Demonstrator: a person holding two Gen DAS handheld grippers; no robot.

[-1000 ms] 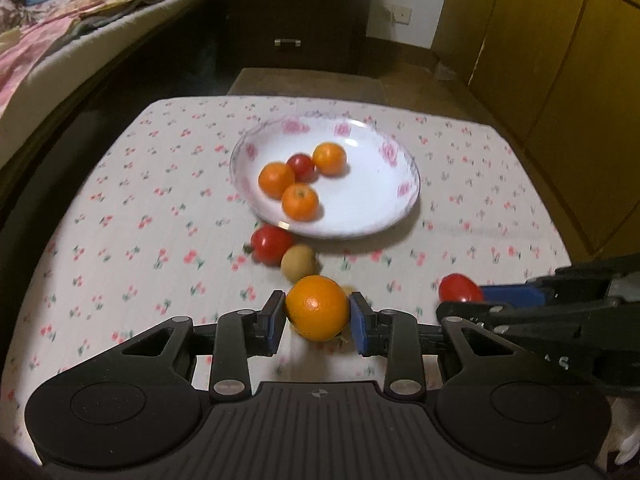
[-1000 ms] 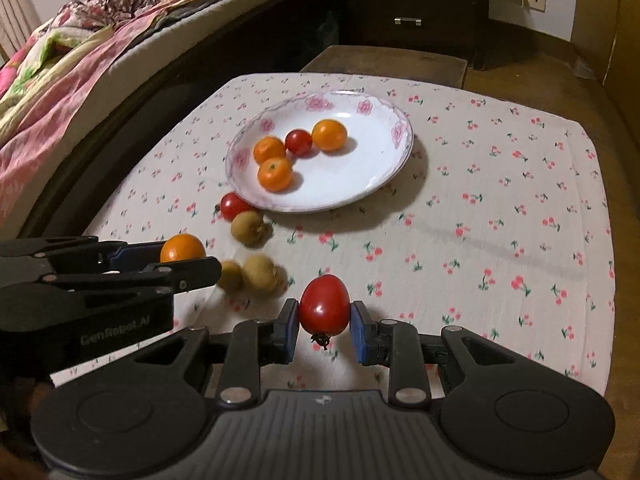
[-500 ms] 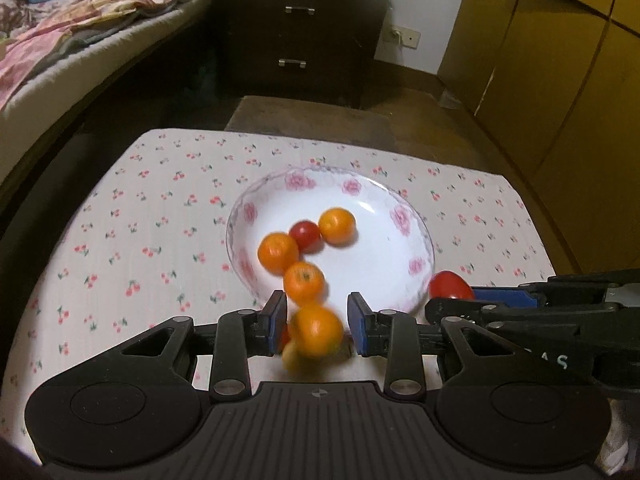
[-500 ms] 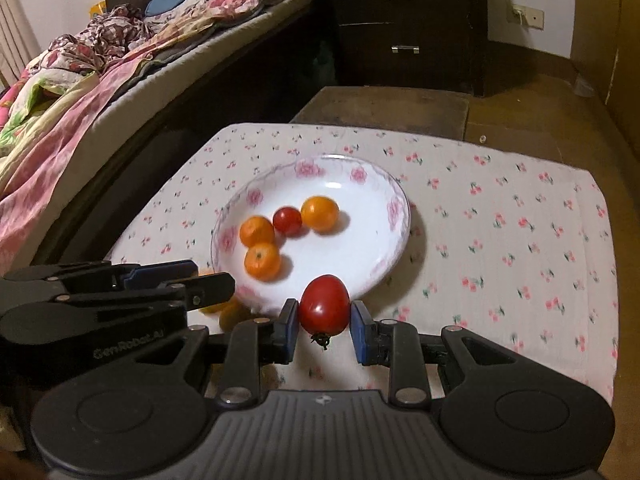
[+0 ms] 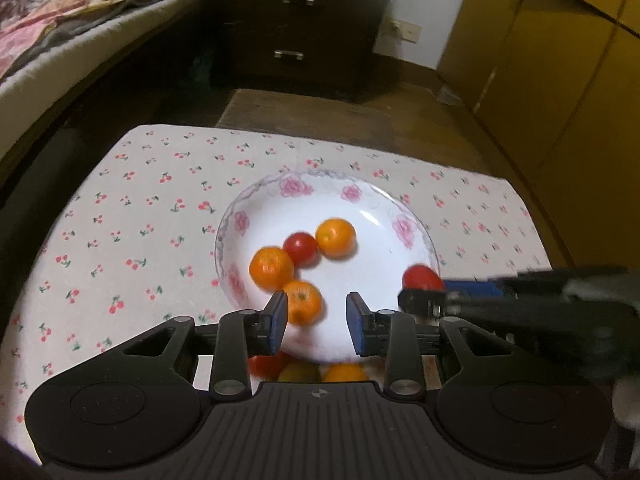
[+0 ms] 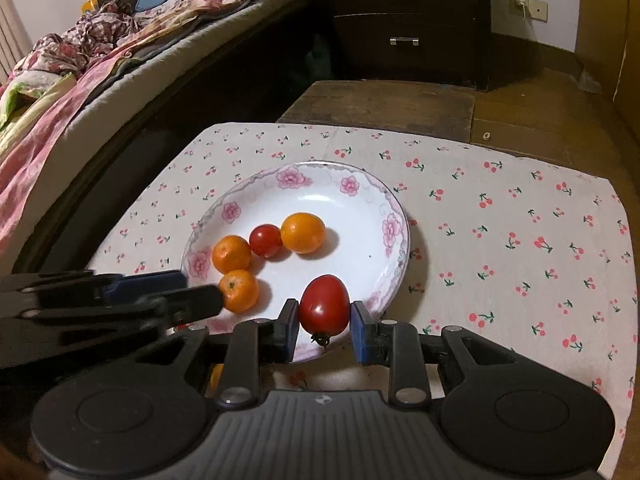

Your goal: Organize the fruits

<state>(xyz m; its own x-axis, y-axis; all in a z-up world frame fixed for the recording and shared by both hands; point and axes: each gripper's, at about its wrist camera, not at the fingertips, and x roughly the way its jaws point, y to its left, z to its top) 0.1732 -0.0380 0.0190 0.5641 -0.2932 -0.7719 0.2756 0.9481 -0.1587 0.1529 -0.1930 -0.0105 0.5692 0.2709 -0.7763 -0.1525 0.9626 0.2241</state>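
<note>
While my right gripper hovers over the near rim of the plate, its jaws are clenched on a red tomato, stem end pointing down, held just above the plate's edge. My left gripper sits beside it with its jaws released and nothing between the pads; through the gap I see the nearest orange lying in the plate. Under that gripper's body, on the worktop just short of the plate, parts of three loose fruits peek out: a red one, a yellowish one and an orange one. From the right wrist view the left gripper reaches in from the left, its tip just beside the nearest orange. Further in on the plate lie another orange, a small red tomato touching it, and a third orange touching the tomato on the other side. A cherry-print cloth covers the worktop. Beyond its far edge stand a low wooden bench, a dark chest of drawers, and on the left a bed piled with bedding
</note>
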